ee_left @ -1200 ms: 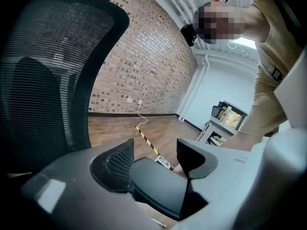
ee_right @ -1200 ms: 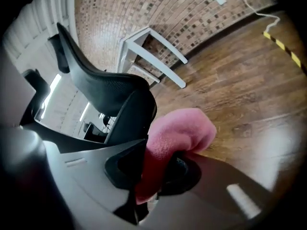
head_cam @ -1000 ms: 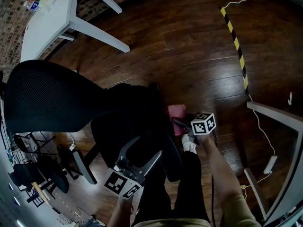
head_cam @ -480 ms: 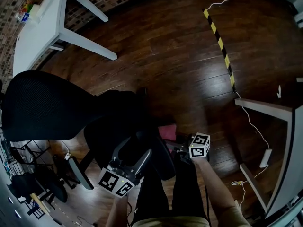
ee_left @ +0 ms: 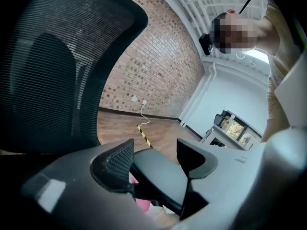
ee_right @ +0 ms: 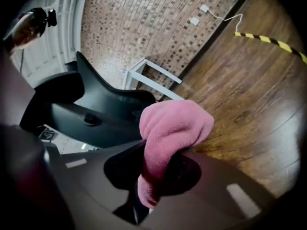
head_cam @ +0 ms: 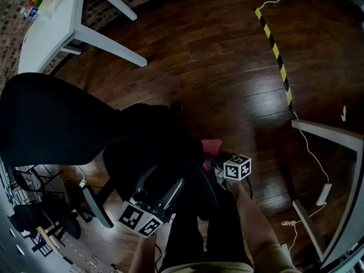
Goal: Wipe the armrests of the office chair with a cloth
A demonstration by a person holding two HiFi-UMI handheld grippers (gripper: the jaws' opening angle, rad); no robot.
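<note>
Right gripper (ee_right: 158, 174) clamped on pink cloth (ee_right: 175, 128). Wad has slid slightly back out along office chair (head_cam: 51, 118) seat edge since half a second ago (small shift, camera swung too). Left gripper (ee_left: 154, 153) unchanged, jaws closed around dark armrest (ee_left: 158, 176), steadying chair. Cloth hangs beside chair, no contact with an armrest visible; wipe stroke probably yet to land. No brand or readable writing, only square patterns on marker cubes (head_cam: 237, 168).

We see a dark wooden floor (head_cam: 216, 67) with a yellow-and-black tape strip (head_cam: 276, 50) — a white table (head_cam: 54, 30) beside a brick wall (ee_left: 153, 75).
</note>
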